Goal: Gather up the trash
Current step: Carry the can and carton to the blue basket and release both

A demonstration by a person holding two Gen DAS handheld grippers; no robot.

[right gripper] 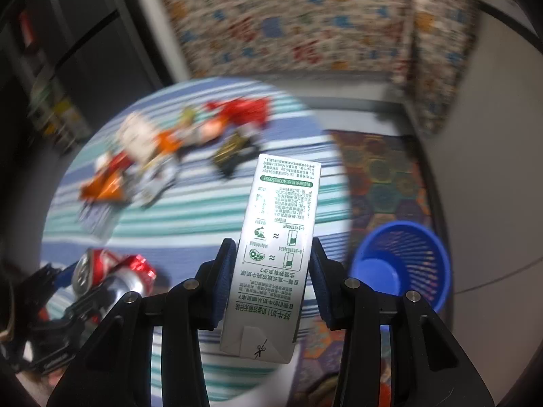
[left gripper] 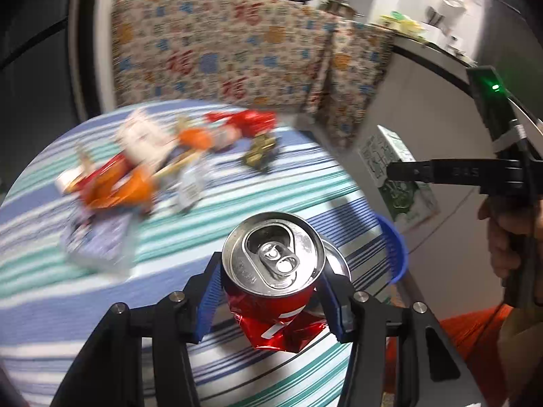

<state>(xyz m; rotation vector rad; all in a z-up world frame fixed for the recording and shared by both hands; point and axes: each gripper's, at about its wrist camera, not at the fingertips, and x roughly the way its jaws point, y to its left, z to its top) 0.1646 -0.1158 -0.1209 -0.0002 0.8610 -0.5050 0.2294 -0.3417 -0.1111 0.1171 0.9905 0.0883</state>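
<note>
My left gripper (left gripper: 271, 291) is shut on a crushed red soda can (left gripper: 273, 271), held above the striped round table (left gripper: 203, 210). The can also shows in the right wrist view (right gripper: 101, 271), at lower left. My right gripper (right gripper: 271, 278) is shut on a white and green milk carton (right gripper: 278, 237), held over the table's right edge. The carton and right gripper show in the left wrist view (left gripper: 393, 173), at right. A blue mesh waste basket (right gripper: 407, 261) stands on the floor, right of the table. A pile of wrappers (left gripper: 135, 162) lies on the far side of the table.
A small dark and gold wrapper (left gripper: 261, 152) lies apart from the pile. A cloth-covered cabinet (left gripper: 230, 51) stands behind the table with pots on top. A patterned mat (right gripper: 383, 176) covers the floor near the basket.
</note>
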